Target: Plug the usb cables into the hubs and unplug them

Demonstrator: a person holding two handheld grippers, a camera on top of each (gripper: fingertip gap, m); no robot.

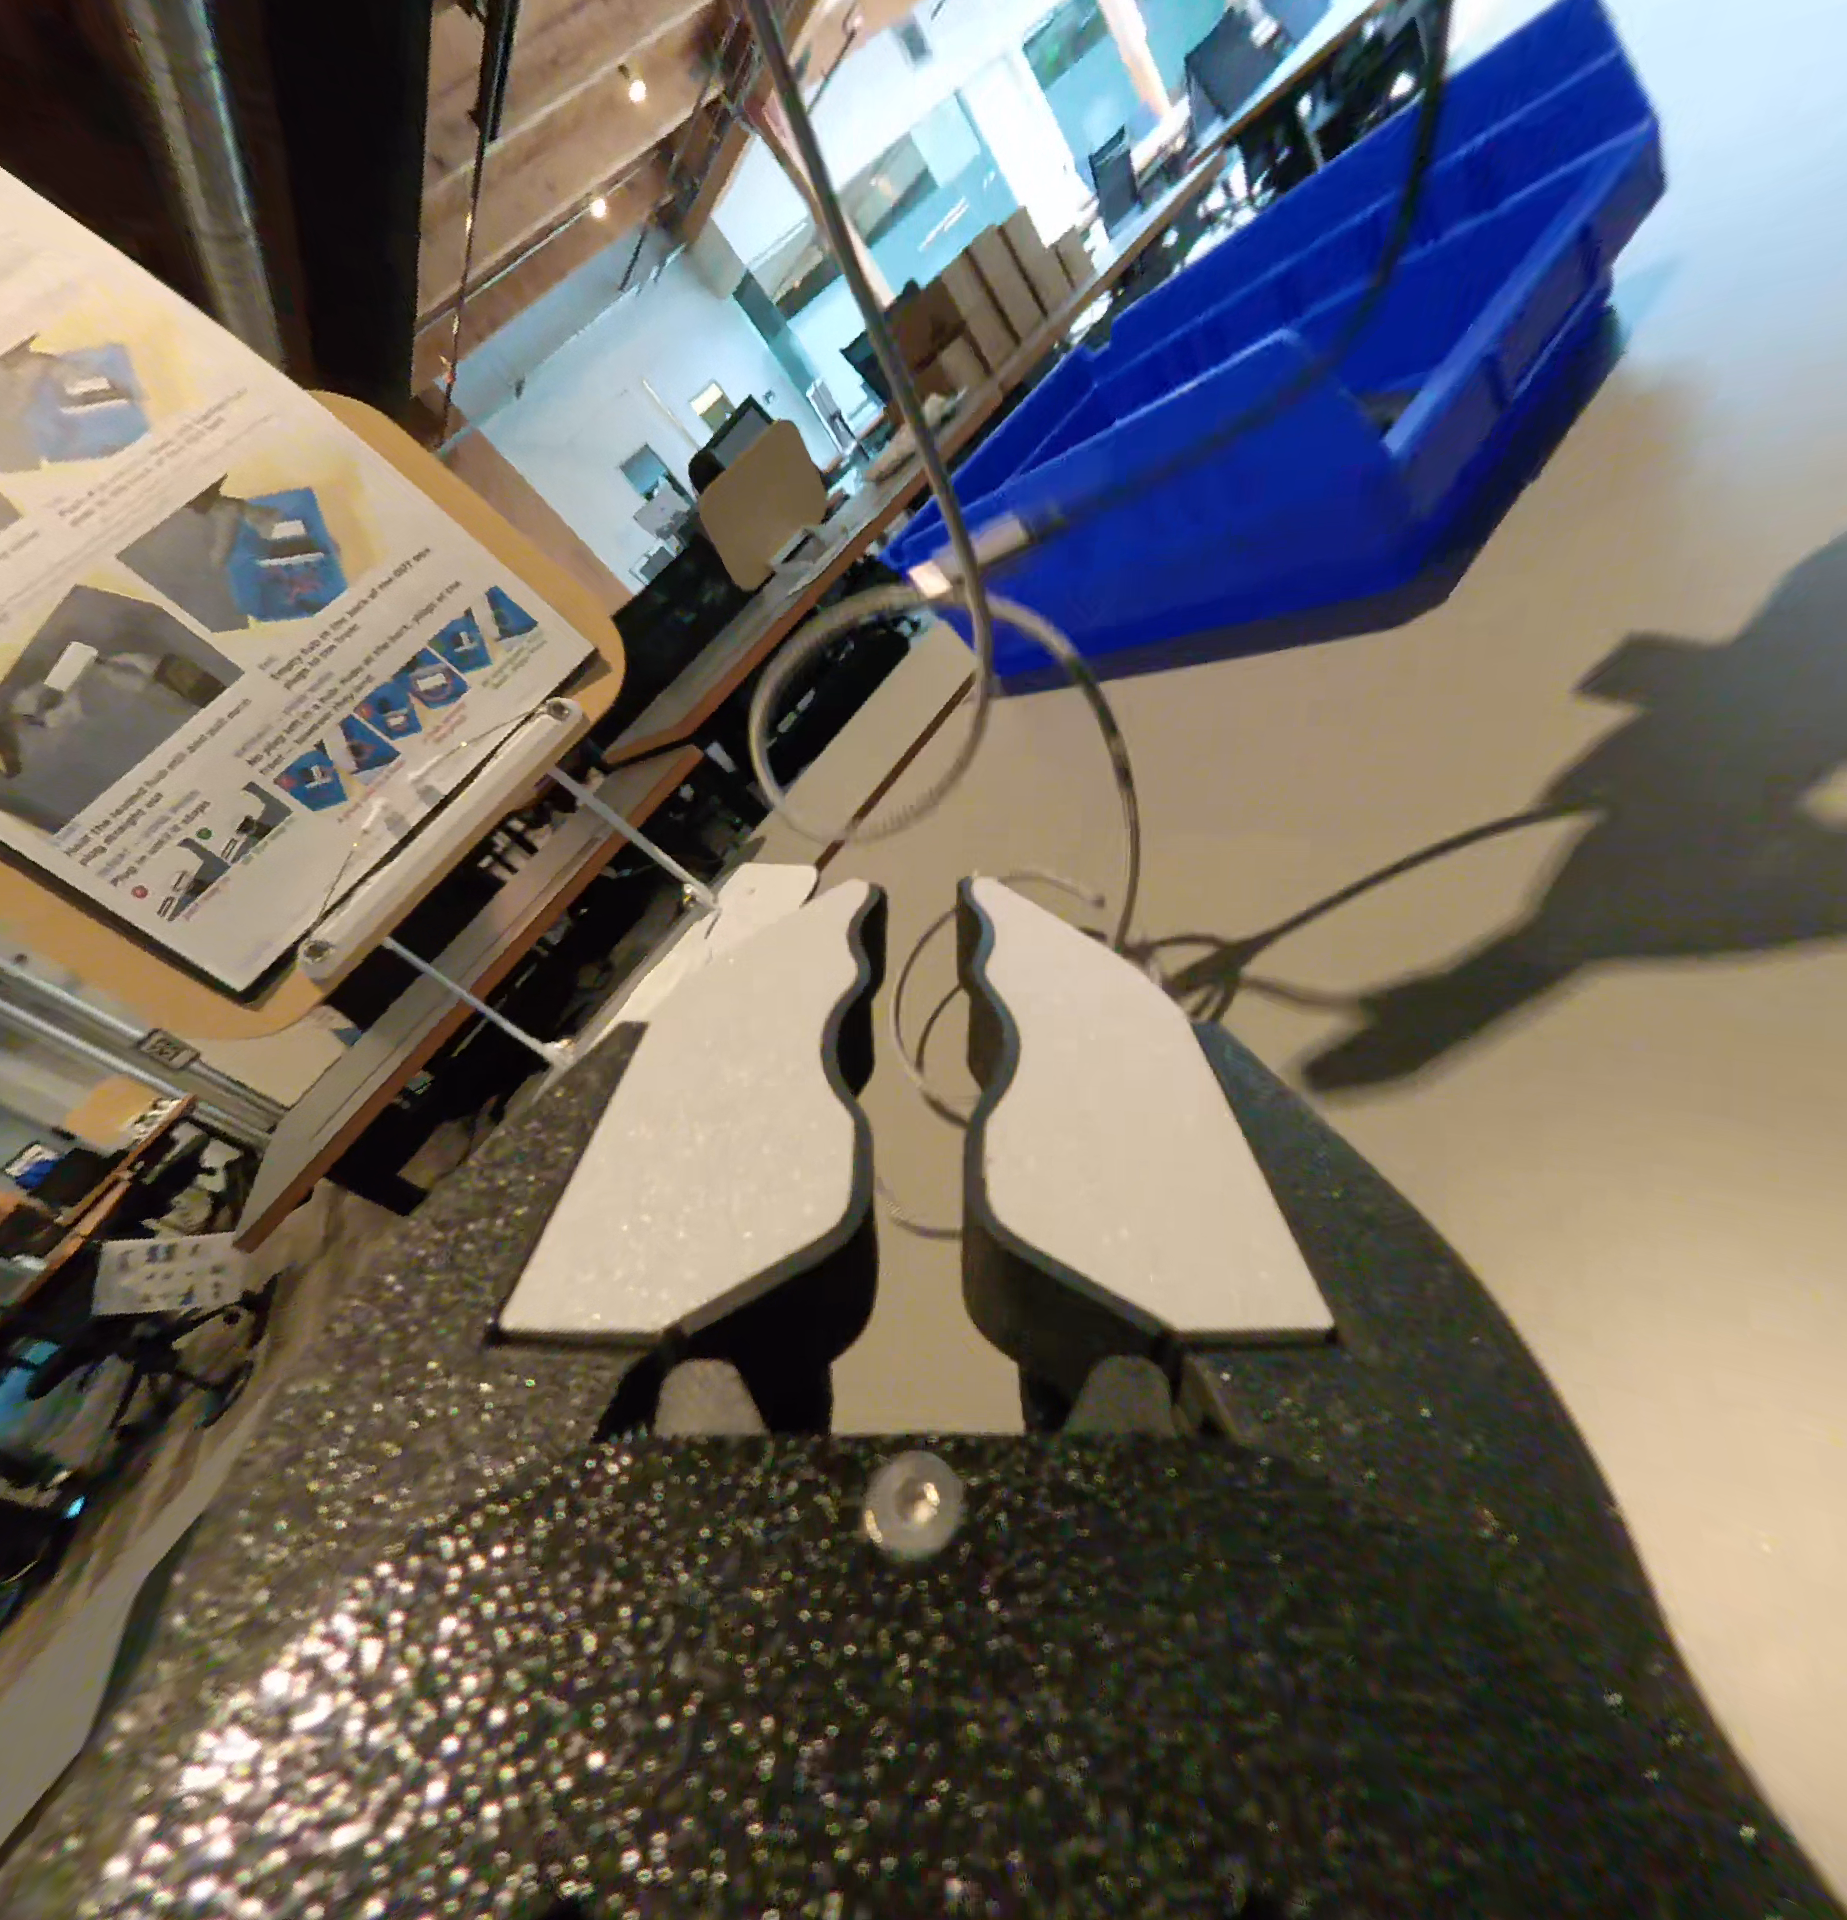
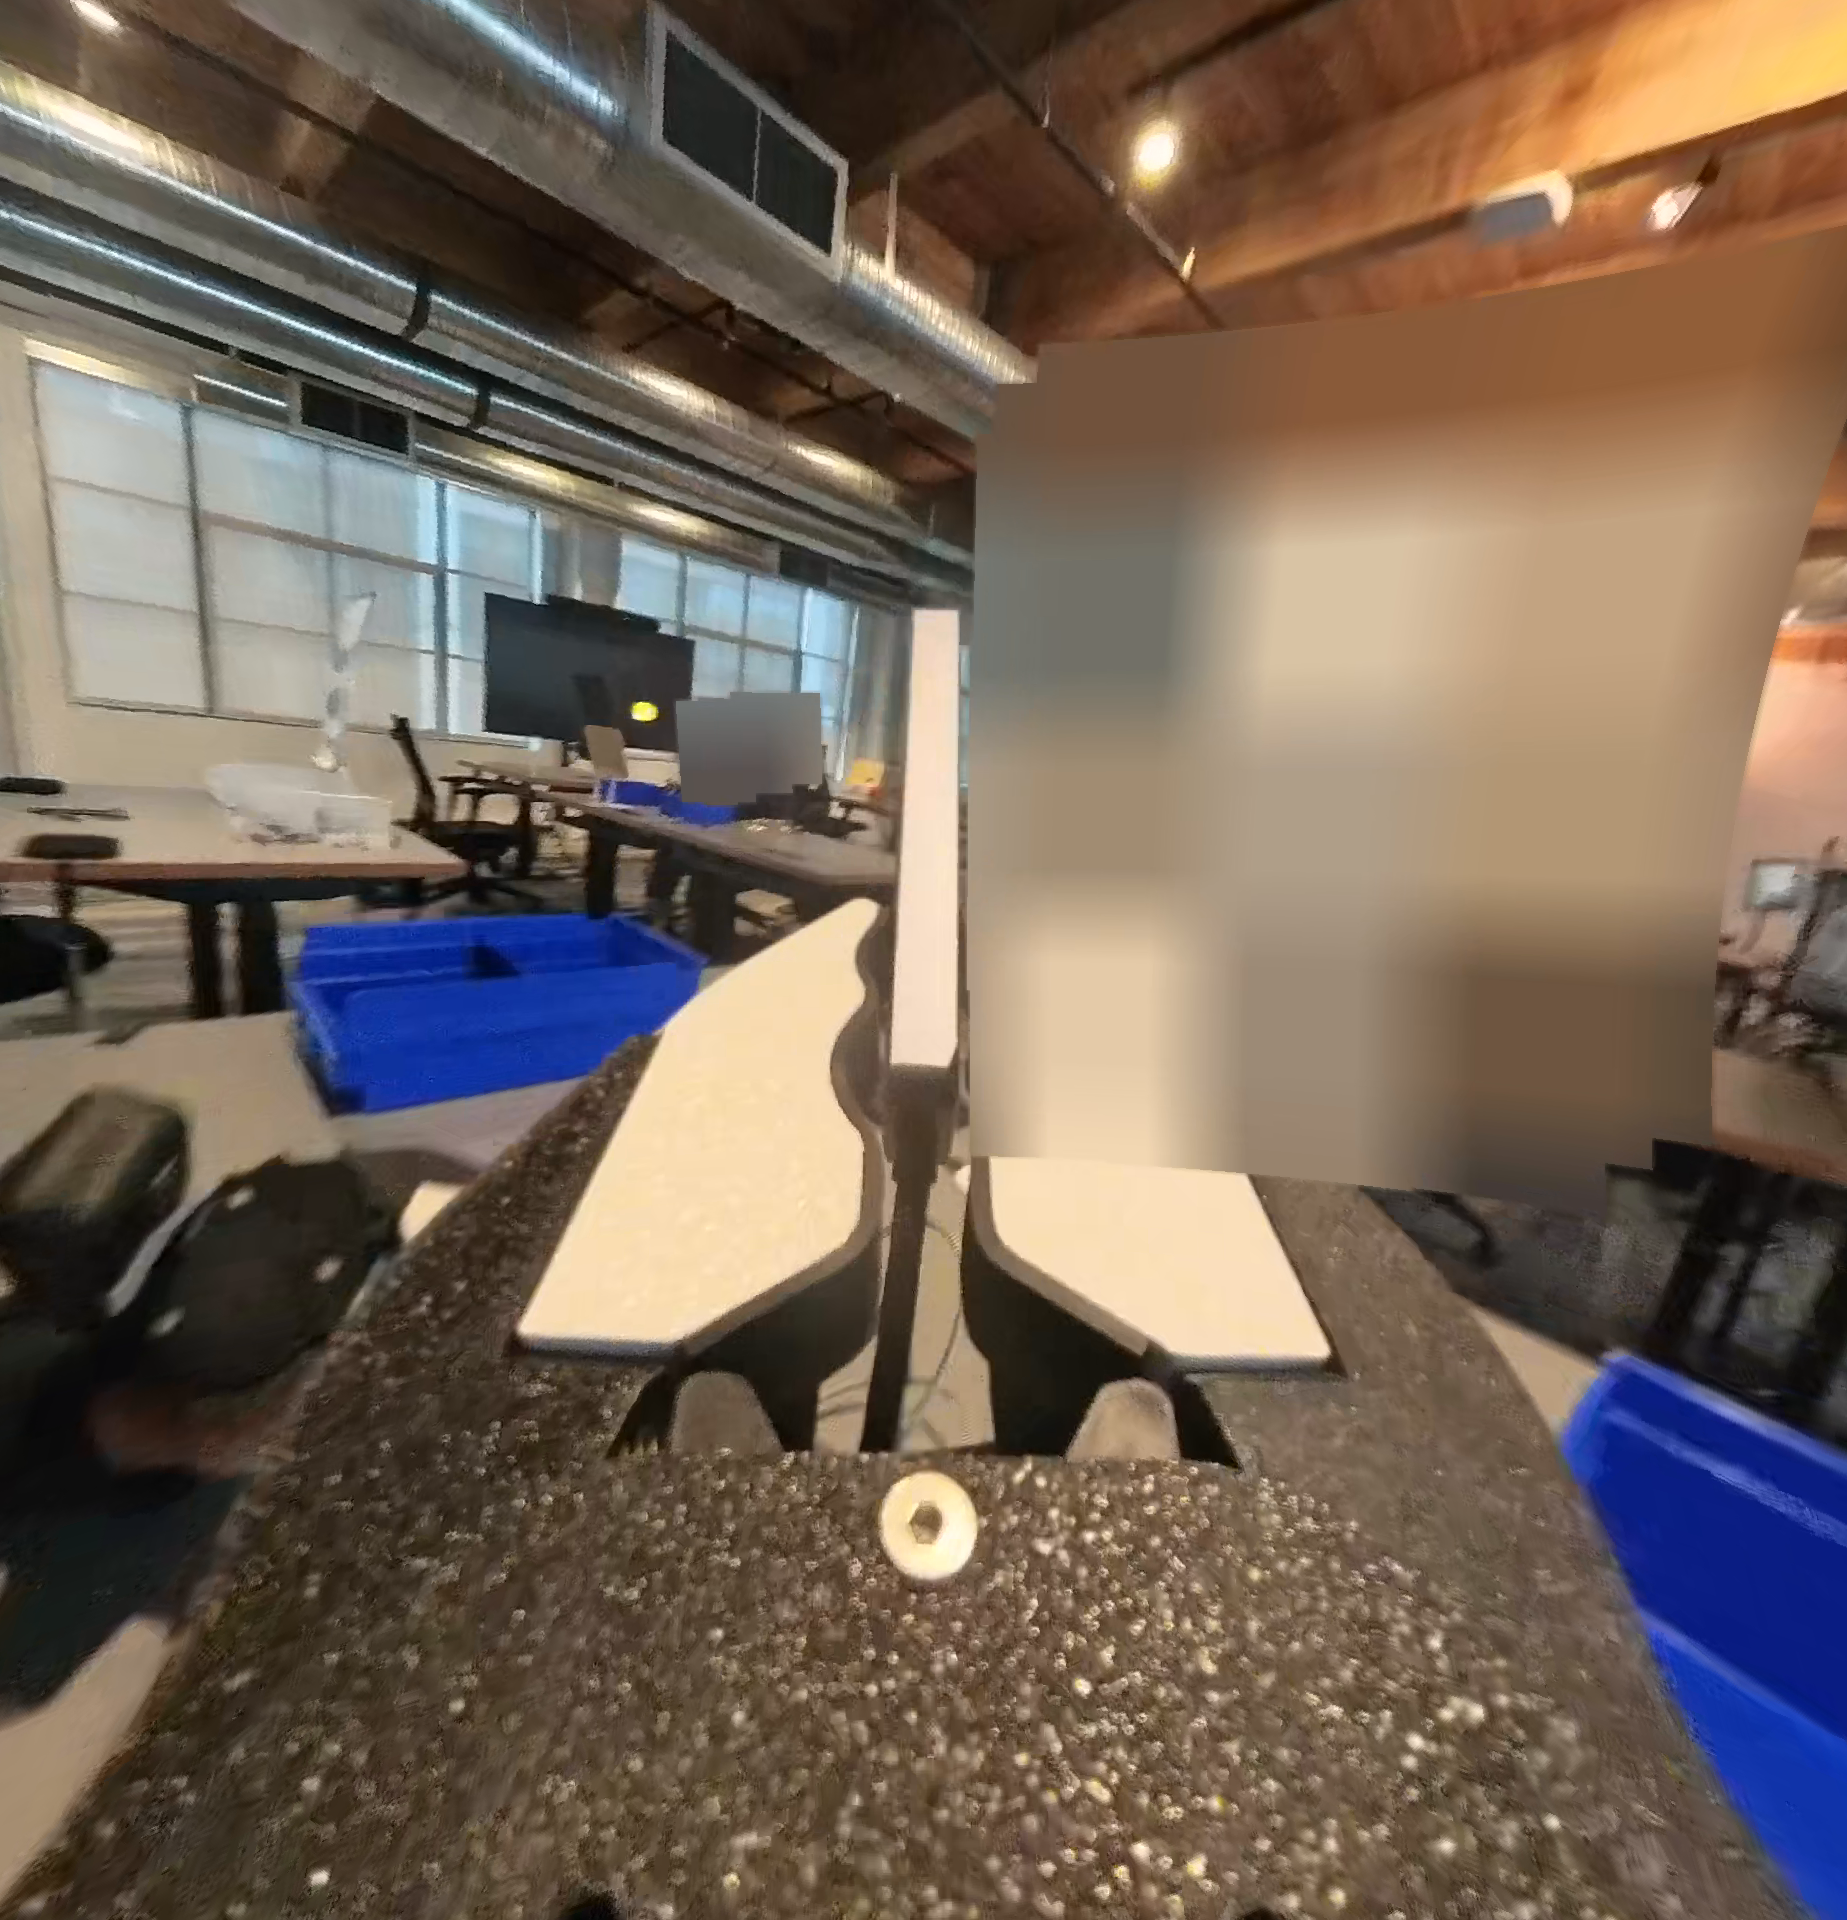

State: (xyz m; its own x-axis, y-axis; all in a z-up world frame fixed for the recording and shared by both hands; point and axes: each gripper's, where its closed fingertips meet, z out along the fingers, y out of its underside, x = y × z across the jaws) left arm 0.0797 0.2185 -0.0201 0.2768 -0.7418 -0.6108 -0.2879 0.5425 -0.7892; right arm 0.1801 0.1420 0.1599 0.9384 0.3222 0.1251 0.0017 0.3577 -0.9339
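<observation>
In the right wrist view my right gripper (image 2: 921, 935) is shut on the lower end of a slim white hub (image 2: 927, 790), held upright. The hub's black cable (image 2: 903, 1278) runs down between the fingers, and a blurred patch hides the right fingertip. In the left wrist view my left gripper (image 1: 921, 904) hovers over the beige table (image 1: 1521, 1299) with its jaws a narrow gap apart and nothing between them. Ahead of it a silver braided cable (image 1: 877, 343) hangs down and loops. A dark cable (image 1: 1407, 208) ends in a metal plug (image 1: 1002, 540) in the air. More thin cable (image 1: 1189, 966) lies tangled on the table.
A blue divided bin (image 1: 1314, 447) stands on the table ahead right of the left gripper. An instruction sheet on a board (image 1: 223, 644) stands at the left. The right wrist view shows a blue bin (image 2: 483, 997) ahead left, another (image 2: 1729, 1558) close right, and a black device (image 2: 171, 1247) at the left. Some 20 cm of space lies between my two pairs of fingers.
</observation>
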